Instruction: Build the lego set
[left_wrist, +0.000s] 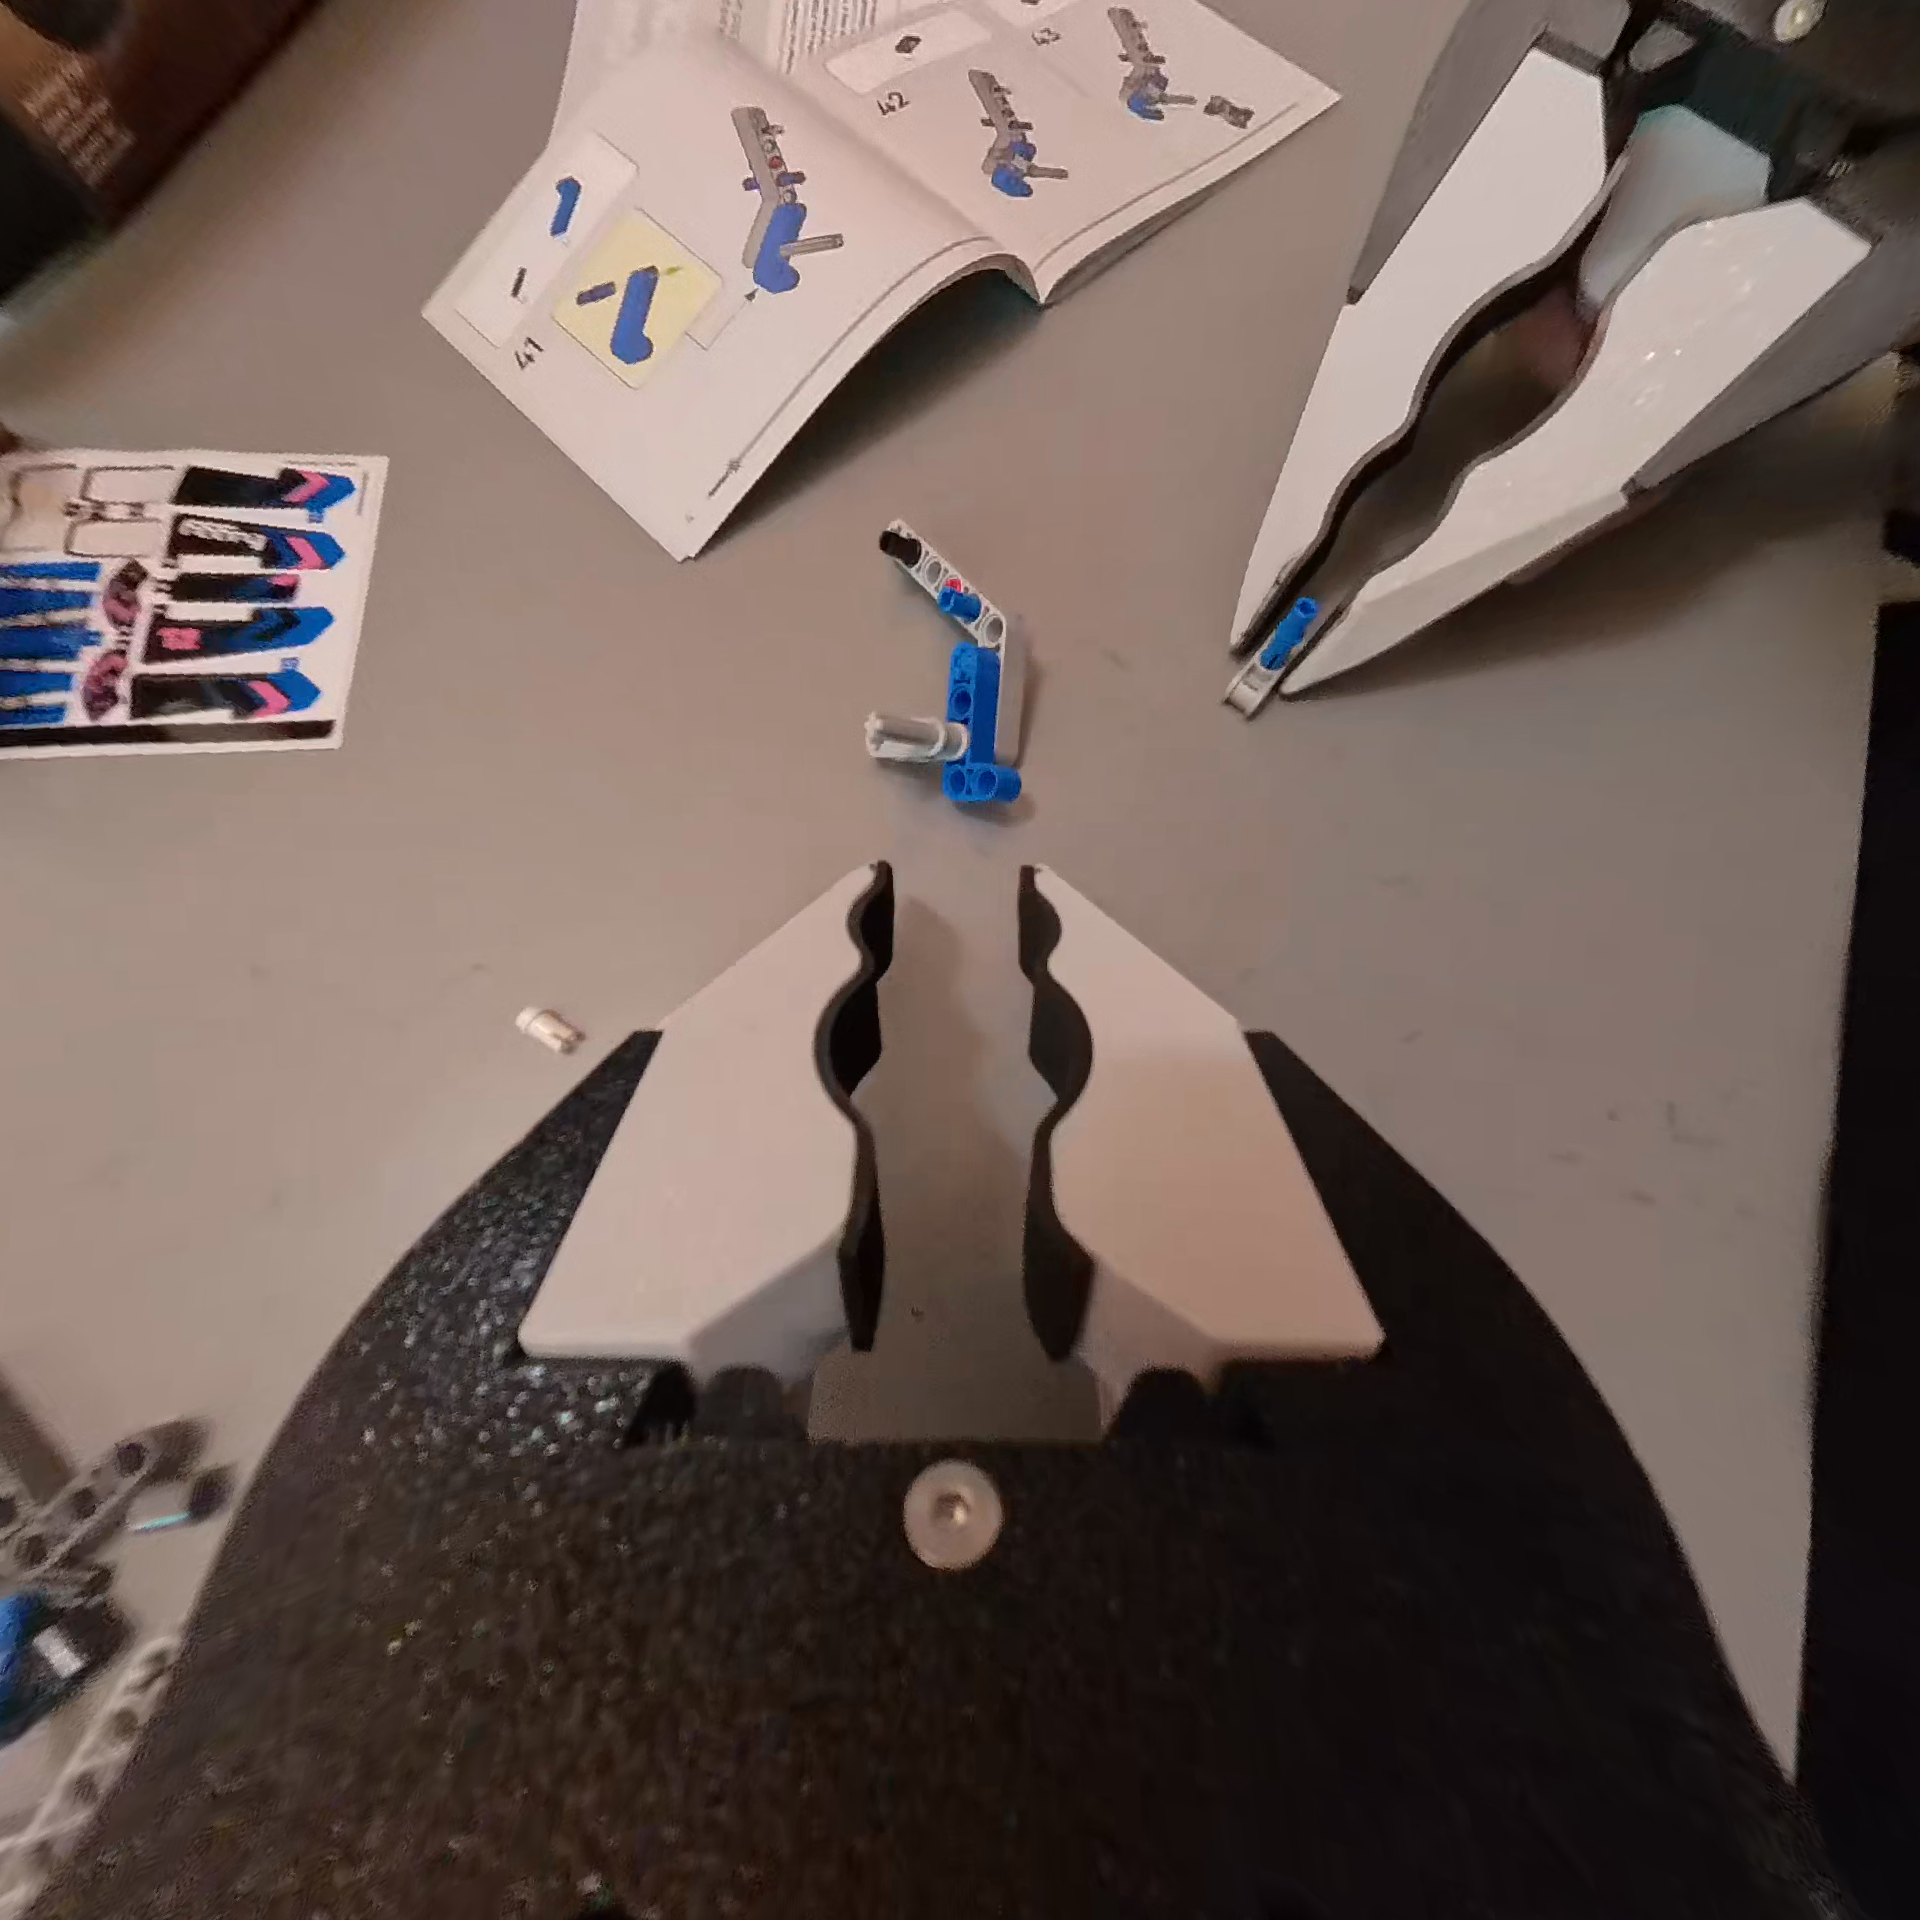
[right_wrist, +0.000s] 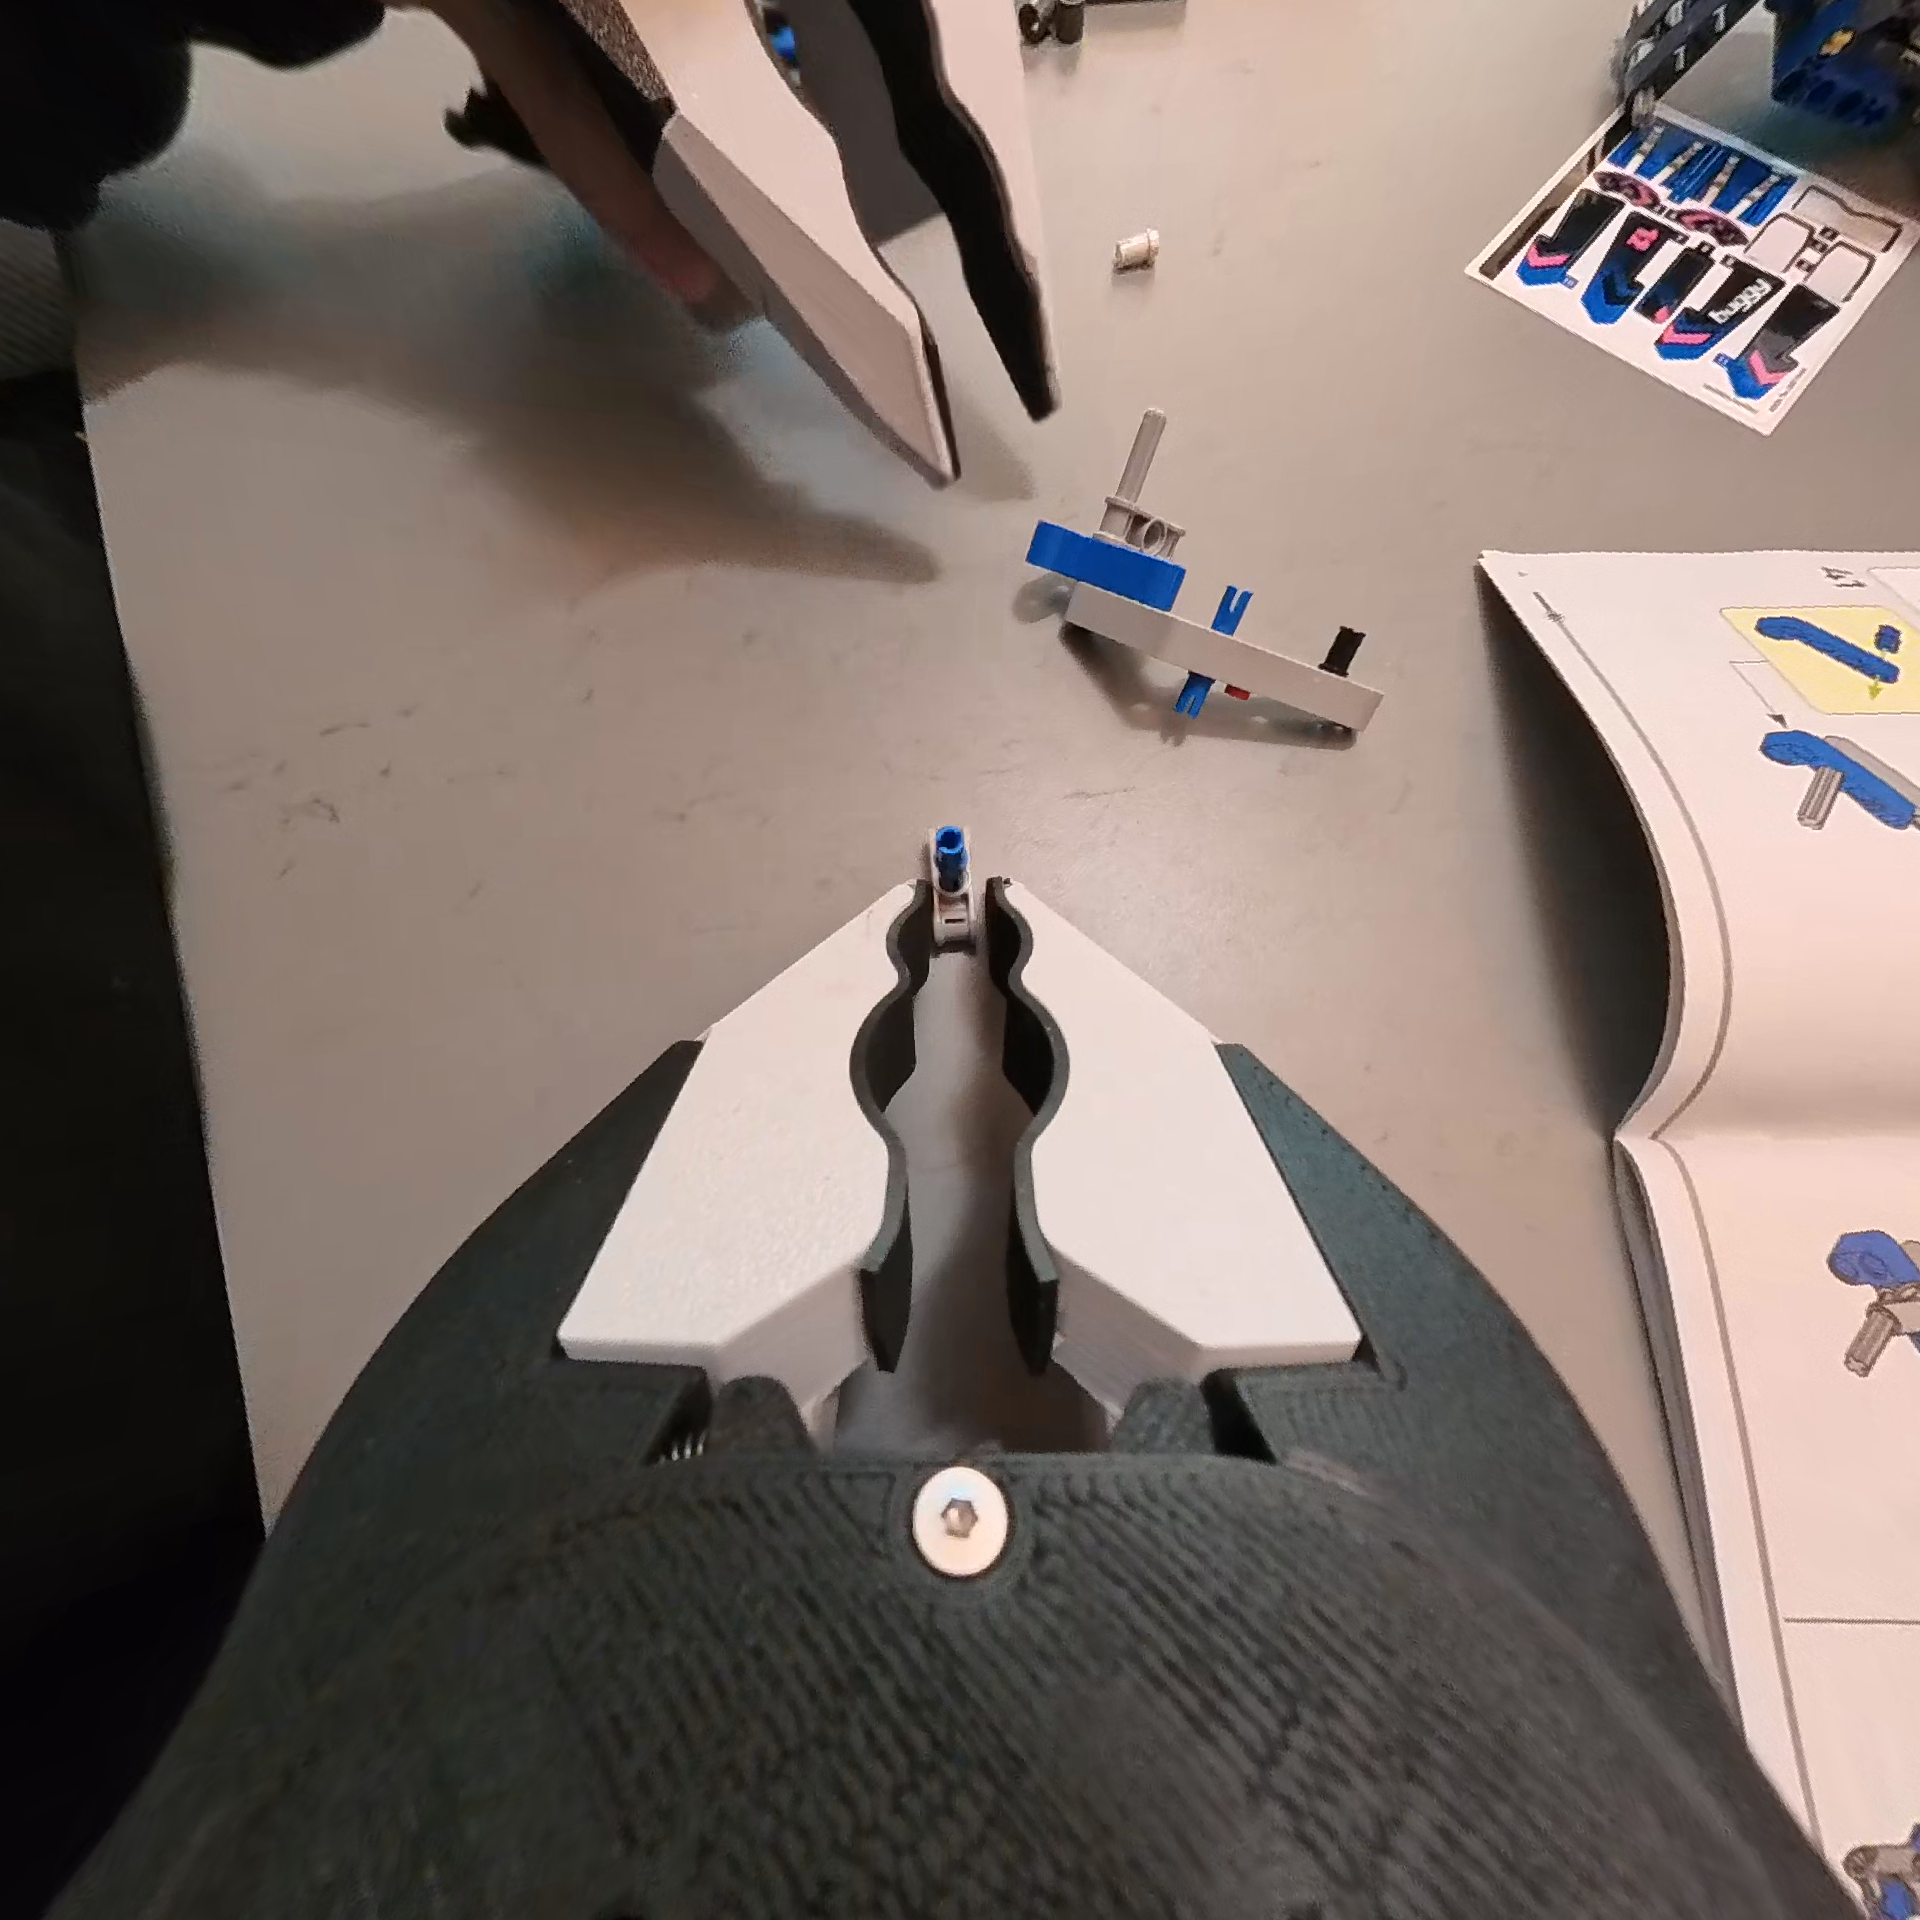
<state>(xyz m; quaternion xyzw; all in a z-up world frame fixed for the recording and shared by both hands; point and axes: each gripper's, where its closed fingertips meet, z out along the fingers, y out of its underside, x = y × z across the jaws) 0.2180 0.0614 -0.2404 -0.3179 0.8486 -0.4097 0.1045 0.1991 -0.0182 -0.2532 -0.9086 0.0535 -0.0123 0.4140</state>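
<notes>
Right wrist view: my right gripper (right_wrist: 954, 894) is pinching a small grey connector with a blue pin (right_wrist: 949, 878) at its tips. My left gripper (left_wrist: 956, 873) is hanging with jaws apart, holding nothing, just below the grey-and-blue bent-beam assembly (left_wrist: 966, 670) lying mid-frame on the grey table (left_wrist: 520, 883), an open instruction booklet (left_wrist: 831, 239) above.

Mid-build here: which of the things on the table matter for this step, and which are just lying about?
In play:
- right claw, shut on a small grey connector with blue pin
- left claw, open, empty
- grey-and-blue assembly between them
- open manual

Lying about:
- sticker sheet
- small white piece
- pile of parts at the left edge
</notes>
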